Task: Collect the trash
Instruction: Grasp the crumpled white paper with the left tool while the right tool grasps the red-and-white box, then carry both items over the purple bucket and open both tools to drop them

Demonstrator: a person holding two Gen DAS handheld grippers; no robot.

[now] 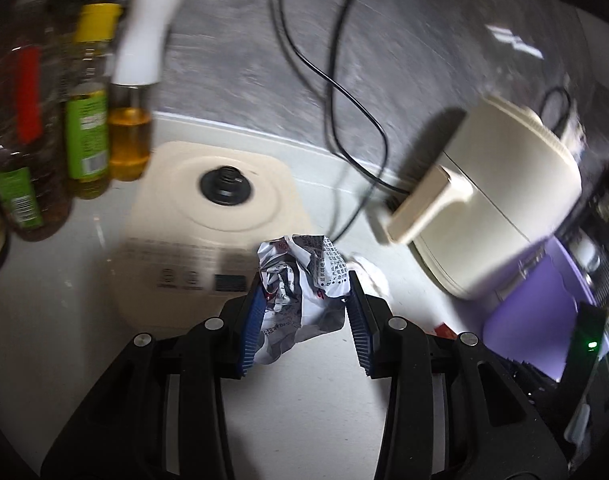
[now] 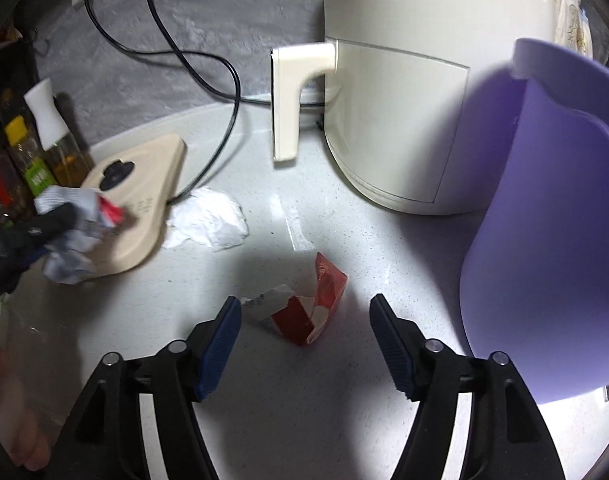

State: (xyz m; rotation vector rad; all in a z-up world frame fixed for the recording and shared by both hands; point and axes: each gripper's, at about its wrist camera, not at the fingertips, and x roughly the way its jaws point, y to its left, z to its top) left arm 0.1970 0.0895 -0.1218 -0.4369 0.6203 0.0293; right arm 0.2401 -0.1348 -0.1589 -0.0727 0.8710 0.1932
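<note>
My left gripper (image 1: pixel 306 280) is shut on a crumpled silver wrapper (image 1: pixel 300 280) with printed text, held above the white counter; both blue pads press its sides. The right wrist view shows the same wrapper (image 2: pixel 74 224) at the left, clamped in the left gripper (image 2: pixel 70 222). My right gripper (image 2: pixel 304 308) stands open just above the counter. A torn red and white packet (image 2: pixel 312 308) lies on the counter between and slightly ahead of its fingertips, untouched. A crumpled white tissue (image 2: pixel 208 224) lies further back, near the beige base.
A purple bin (image 2: pixel 552 220) stands at the right, beside a cream air fryer (image 2: pixel 404 100) with a handle. A flat beige appliance base (image 1: pixel 220 208) and oil bottles (image 1: pixel 88 140) sit at the left. Black cords (image 2: pixel 208 80) run to wall sockets.
</note>
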